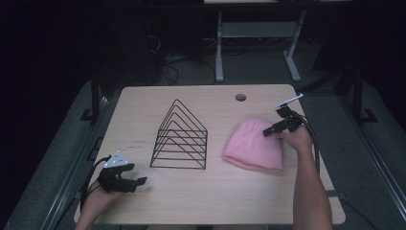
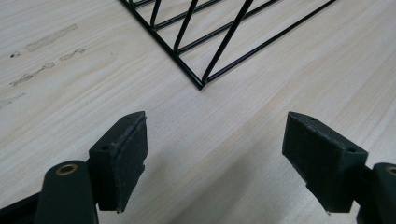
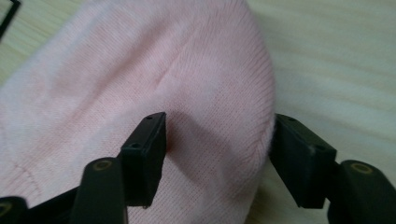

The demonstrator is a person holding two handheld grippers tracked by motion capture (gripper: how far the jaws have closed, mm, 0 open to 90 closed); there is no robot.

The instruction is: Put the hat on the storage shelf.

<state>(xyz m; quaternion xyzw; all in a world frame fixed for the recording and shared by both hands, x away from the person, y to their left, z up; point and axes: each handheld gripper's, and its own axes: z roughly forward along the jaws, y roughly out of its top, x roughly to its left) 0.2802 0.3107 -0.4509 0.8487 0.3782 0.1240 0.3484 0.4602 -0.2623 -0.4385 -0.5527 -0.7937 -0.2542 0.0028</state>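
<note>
- The pink beanie [image 3: 140, 84], right of the wire rack [image 1: 179, 136], is straddled by the right gripper [image 3: 217, 154], jaws apart; a grasp seems underway.
- Closing on the edge is called for next.
- The left gripper [image 2: 212, 158] is held spread, near left.

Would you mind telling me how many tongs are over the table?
2: left tongs at the near-left corner, open, facing the wire rack; right tongs at the right, open around the pink beanie edge.
</note>
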